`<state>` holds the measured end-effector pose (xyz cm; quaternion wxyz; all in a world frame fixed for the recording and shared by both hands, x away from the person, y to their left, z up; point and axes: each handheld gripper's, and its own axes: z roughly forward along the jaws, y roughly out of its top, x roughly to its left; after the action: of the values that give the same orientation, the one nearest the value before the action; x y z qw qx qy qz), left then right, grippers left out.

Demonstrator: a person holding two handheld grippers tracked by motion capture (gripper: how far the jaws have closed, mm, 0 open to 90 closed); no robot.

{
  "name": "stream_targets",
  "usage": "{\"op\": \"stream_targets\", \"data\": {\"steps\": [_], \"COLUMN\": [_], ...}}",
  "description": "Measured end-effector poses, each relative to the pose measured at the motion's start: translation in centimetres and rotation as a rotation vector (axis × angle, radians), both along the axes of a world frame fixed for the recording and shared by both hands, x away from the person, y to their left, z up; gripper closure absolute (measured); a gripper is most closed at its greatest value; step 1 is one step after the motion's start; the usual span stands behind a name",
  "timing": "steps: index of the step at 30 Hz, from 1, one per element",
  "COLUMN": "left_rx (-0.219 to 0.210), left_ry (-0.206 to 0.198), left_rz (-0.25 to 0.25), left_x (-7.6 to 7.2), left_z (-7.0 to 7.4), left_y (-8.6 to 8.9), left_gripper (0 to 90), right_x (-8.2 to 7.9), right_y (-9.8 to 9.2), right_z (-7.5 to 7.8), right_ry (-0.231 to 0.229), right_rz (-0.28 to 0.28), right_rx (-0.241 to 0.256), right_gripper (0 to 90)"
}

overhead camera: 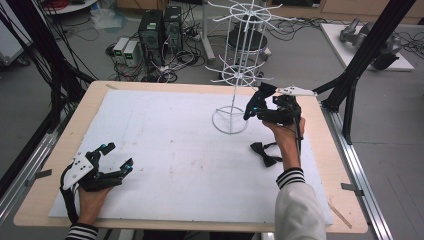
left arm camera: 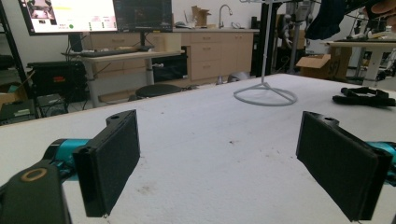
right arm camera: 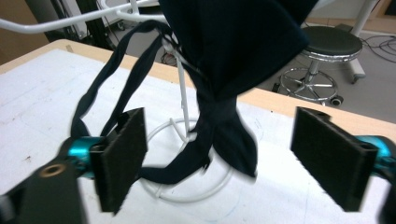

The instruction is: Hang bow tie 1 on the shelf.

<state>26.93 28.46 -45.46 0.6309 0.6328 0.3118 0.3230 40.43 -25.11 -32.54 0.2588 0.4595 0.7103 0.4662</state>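
So from where I'm sitting: my right gripper is up at about 1 o'clock on the worktop, right beside the white wire rack. Its jaws are spread wide, gripping nothing. In the right gripper view a dark bow tie hangs off one of the rack's arms, with its strap looping down on the left. The tie dangles between the two jaws but closer to the left pad, and I can't tell if the strap actually touches that pad or just passes behind it. The rack's ring base sits on the white sheet directly below the tie.

A second bow tie lies flat on the sheet at about 3 o'clock, just beside my right wrist and below the gripper.

My left gripper is way off at 8 o'clock, resting low near the worktop's near edge, jaws released and wide apart with only bare white sheet between them. In its view the rack base and the lying tie sit far ahead, well apart from it.
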Motion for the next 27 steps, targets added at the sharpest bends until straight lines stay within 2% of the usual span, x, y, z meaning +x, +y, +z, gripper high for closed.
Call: {"op": "stream_targets", "data": {"steps": [3,6,8,16,20,27], "left_rx": [0.0,0.001,0.001,0.0,0.002,0.0], "left_ry": [0.0,-0.001,-0.002,-0.001,-0.003,-0.001], "left_rz": [0.0,-0.002,-0.002,-0.004,-0.008,-0.008], "left_x": [0.0,0.0,0.0,0.0,0.0,0.0], "left_z": [0.0,0.0,0.0,0.0,0.0,0.0], "left_y": [0.0,0.0,0.0,0.0,0.0,0.1], "left_gripper": [13.9,13.9,13.9,13.9,13.9,13.9], "right_x": [-0.1,-0.5,-0.8,-2.5,-3.5,-5.2], "right_y": [-0.2,-0.6,-0.9,-2.6,-3.2,-3.7], "right_z": [-0.1,-0.1,0.0,0.3,0.6,0.9], "right_ry": [0.027,0.014,0.005,-0.001,-0.03,-0.064], "right_rz": [0.018,0.034,0.045,0.042,0.052,0.084], "right_rx": [-0.005,0.005,0.012,0.019,0.044,0.042], "right_gripper": [11.4,8.6,3.1,2.0,1.0,0.9]}}
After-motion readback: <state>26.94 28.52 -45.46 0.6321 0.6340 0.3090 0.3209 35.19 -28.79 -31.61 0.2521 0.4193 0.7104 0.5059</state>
